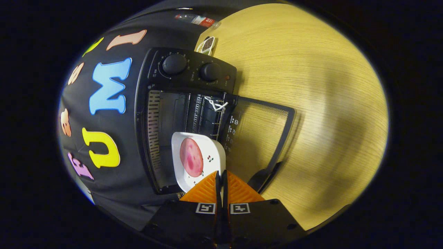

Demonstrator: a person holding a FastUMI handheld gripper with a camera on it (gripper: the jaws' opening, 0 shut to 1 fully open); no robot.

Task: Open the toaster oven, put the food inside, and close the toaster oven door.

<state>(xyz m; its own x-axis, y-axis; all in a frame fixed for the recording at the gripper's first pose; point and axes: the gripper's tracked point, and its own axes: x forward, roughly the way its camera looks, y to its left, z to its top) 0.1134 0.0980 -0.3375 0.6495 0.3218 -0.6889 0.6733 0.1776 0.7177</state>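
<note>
Gripper view: I read this from left to right, the picture being rolled on its side.

Oven body: the toaster oven (166, 114) lies leftmost, a dark metal box backed against the booth wall, with two round knobs (174, 64) on its control panel.

Cavity: the mouth is open; I see ribbed metal walls and a wire rack (211, 114) inside, with a white cord (216, 103) tied on the rack's front bar.

Plate: a white square plate (214, 154) with rounded corners and small printed motifs, glazed and smooth, sits at the cavity mouth, partly inside it.

Food: a flat pink round slice (191, 157) lies on the plate, looking soft and slightly glossy.

Gripper: my gripper (220, 176) has its ridged fingers drawn almost together on the plate's near edge; I judge they are pinching it.

Key relation: the plate lies straight ahead of the fingers, and the cavity beyond it, so I think the push runs along the fingers' own line.

Door: the glass door (263, 138) hangs fully folded down to the right, dark-framed, handle (264, 176) nearest me.

Table: pale wood-grain table (328, 103), matte.

Progress: door open, food going in, closing not yet done.
</note>
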